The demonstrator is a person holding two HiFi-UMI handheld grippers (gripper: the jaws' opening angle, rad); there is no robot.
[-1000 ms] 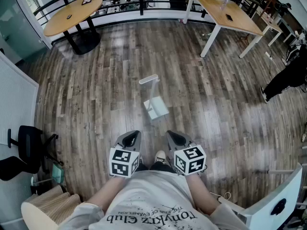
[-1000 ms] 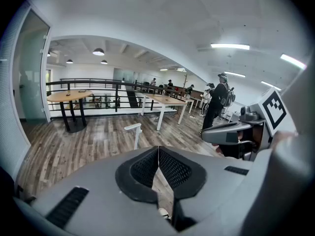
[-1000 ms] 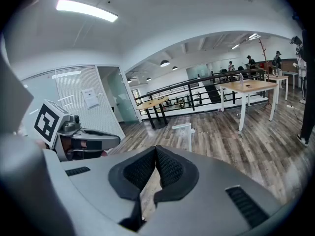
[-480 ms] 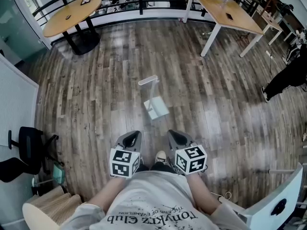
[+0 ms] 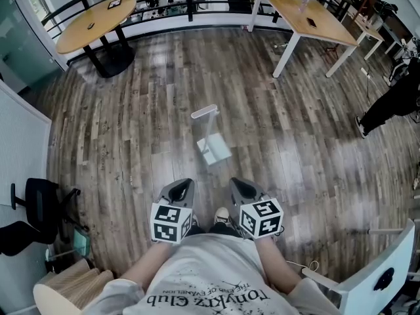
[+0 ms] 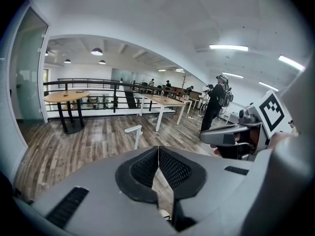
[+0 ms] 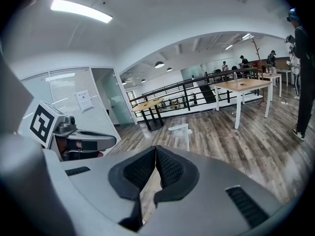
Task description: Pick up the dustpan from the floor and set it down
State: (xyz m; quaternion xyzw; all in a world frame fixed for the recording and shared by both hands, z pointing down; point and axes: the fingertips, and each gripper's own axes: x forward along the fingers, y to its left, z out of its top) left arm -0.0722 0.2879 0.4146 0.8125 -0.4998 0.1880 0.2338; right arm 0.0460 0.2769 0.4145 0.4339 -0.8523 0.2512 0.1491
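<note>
So far: nothing is done; dustpan (image 5: pixel 213 151) is untouched, no grip is made.
Dustpan pos.: stood upright on wood floor (image 5: pixel 131 143), long handle (image 5: pixel 204 111) up; seen ahead of both grippers, well apart from them.
L gripper (image 5: pixel 178 188): held low, close to the body; jaws are closed together, nothing gripped.
R gripper (image 5: pixel 241 188): same, jaws are pressed tip to tip, empty.
Left to do: approach, jaws to be opened, handle gripped, pan lifted & set down.
</note>
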